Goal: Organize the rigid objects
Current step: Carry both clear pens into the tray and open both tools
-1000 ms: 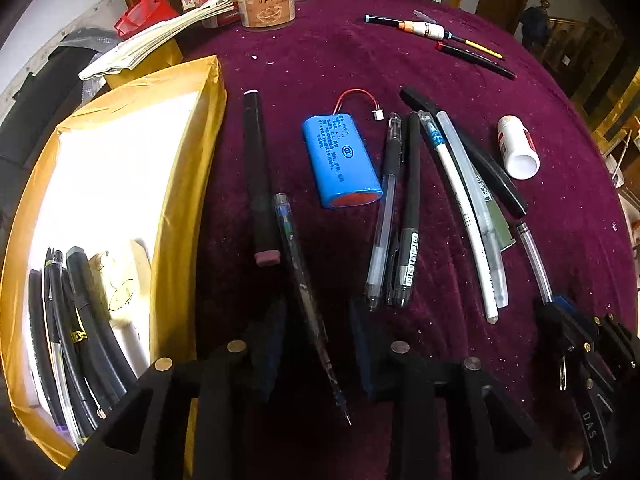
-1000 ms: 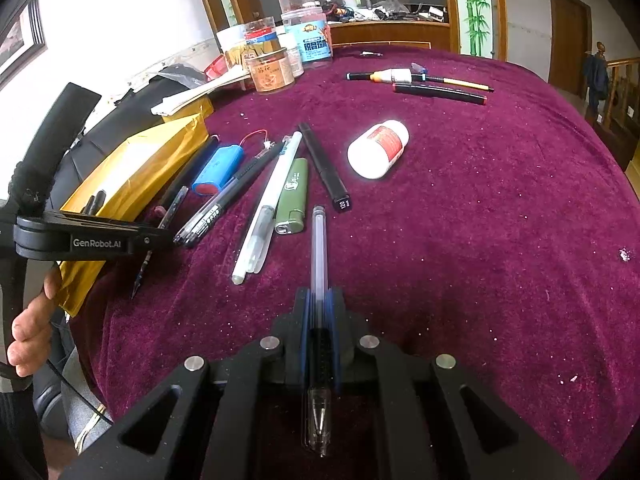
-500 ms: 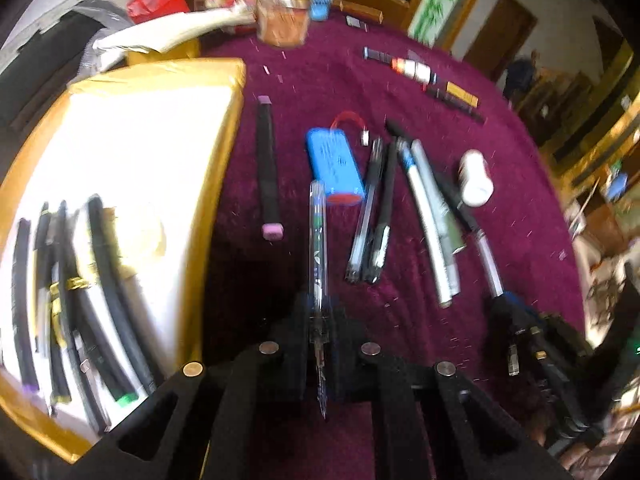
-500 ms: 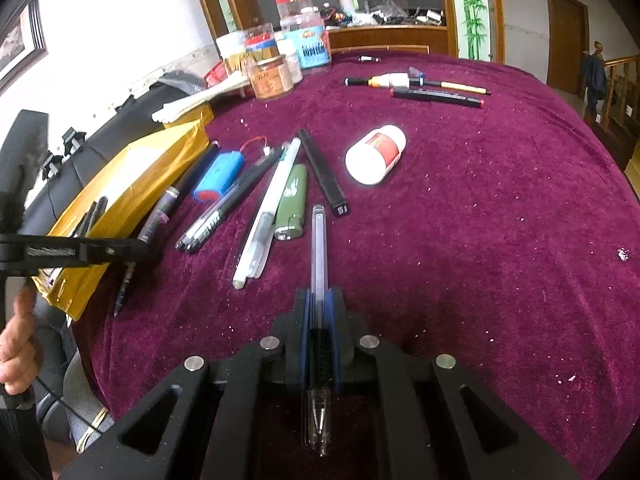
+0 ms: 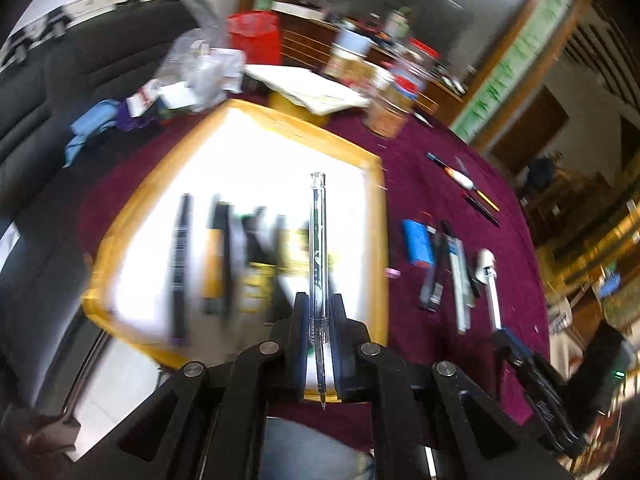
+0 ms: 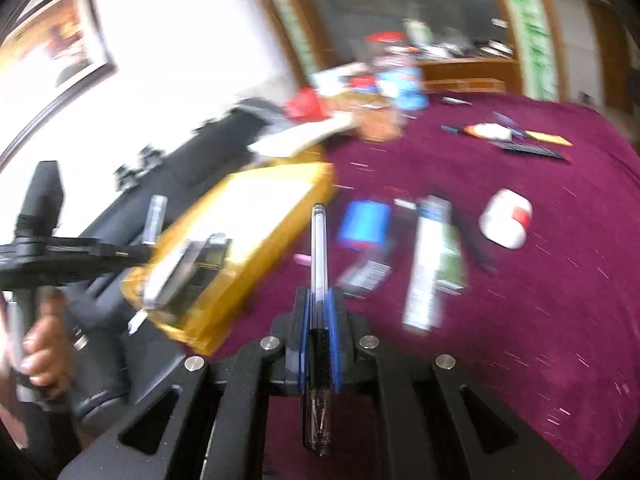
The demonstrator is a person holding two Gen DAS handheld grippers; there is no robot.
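— What has moved since a second ago?
— The left gripper (image 5: 319, 320) picked its clear pen (image 5: 319, 240) off the bench (image 5: 432, 184); it now hangs over the yellow tray (image 5: 376, 216), fingers pinching it.
— The other?
— The right gripper (image 6: 319, 320) pinches a second pen (image 6: 319, 256) above the bench, near the blue battery (image 6: 364, 222).

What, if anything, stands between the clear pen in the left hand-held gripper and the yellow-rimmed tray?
Nothing visible. The left hand-held gripper holds the clear pen above the yellow-rimmed tray, whose white floor beyond the pens already inside looks bare.
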